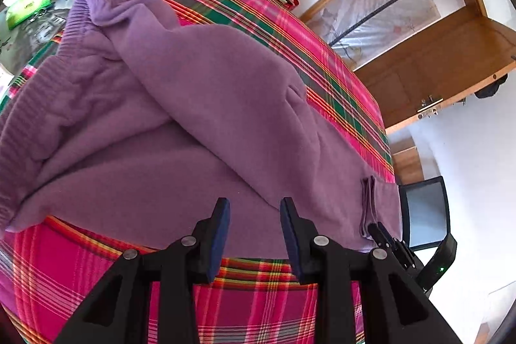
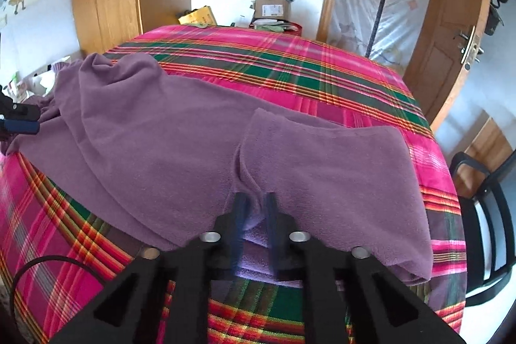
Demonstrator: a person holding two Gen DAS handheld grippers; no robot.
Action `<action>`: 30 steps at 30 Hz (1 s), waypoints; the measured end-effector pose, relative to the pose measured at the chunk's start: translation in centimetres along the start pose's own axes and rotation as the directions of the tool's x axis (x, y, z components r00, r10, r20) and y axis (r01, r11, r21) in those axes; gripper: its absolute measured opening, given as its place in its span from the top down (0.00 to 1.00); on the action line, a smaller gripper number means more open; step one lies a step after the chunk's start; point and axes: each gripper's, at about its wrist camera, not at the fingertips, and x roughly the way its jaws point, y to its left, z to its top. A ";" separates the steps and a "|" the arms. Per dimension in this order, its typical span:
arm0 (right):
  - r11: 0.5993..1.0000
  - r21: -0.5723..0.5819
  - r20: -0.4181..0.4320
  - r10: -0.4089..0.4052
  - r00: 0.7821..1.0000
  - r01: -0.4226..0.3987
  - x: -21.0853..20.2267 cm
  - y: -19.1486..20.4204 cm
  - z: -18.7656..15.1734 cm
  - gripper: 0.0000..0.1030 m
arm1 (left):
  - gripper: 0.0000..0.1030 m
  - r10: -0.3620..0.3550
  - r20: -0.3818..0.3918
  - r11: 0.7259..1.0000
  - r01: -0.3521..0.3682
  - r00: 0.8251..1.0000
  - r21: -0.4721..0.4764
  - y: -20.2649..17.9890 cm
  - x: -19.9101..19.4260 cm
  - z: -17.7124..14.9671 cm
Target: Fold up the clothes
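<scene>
Closest in the right wrist view, the right gripper (image 2: 256, 207) has its fingers (image 2: 240, 215) clenched on a fold of the purple fleece garment (image 2: 193, 150); the pinched bit bunches up between them, though the very tips are buried in the fabric. The left gripper (image 1: 254, 215) has its fingers (image 1: 222, 224) spread apart with nothing between them, hovering at the garment's near edge. The garment lies spread across the bench, which is covered in a pink and green plaid cloth (image 2: 290, 70). The left view shows a ribbed hem (image 1: 75, 21) at the far end, which the right view doesn't really show. Only the right view catches a black chair (image 2: 487, 215), cut off at the frame edge. Further back sits a cardboard box (image 2: 272, 7), label unreadable, then a wooden door (image 2: 458, 31).
</scene>
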 end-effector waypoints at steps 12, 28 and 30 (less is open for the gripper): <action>0.995 0.096 0.087 0.024 0.996 -0.032 -3.0 -2.9 -0.2 0.95 | 0.69 0.014 -0.027 0.999 -0.012 1.000 0.048 -2.7 1.8 -0.7; 0.921 0.314 0.102 -0.274 0.956 0.231 -6.8 -13.9 -1.7 0.95 | 0.69 0.023 -0.070 0.995 -0.016 0.997 0.101 -6.0 4.4 -1.2; 0.915 0.318 0.094 -0.291 0.952 0.248 -6.7 -14.5 -2.0 0.95 | 0.69 0.022 -0.077 0.993 -0.013 0.997 0.116 -6.7 4.9 -1.2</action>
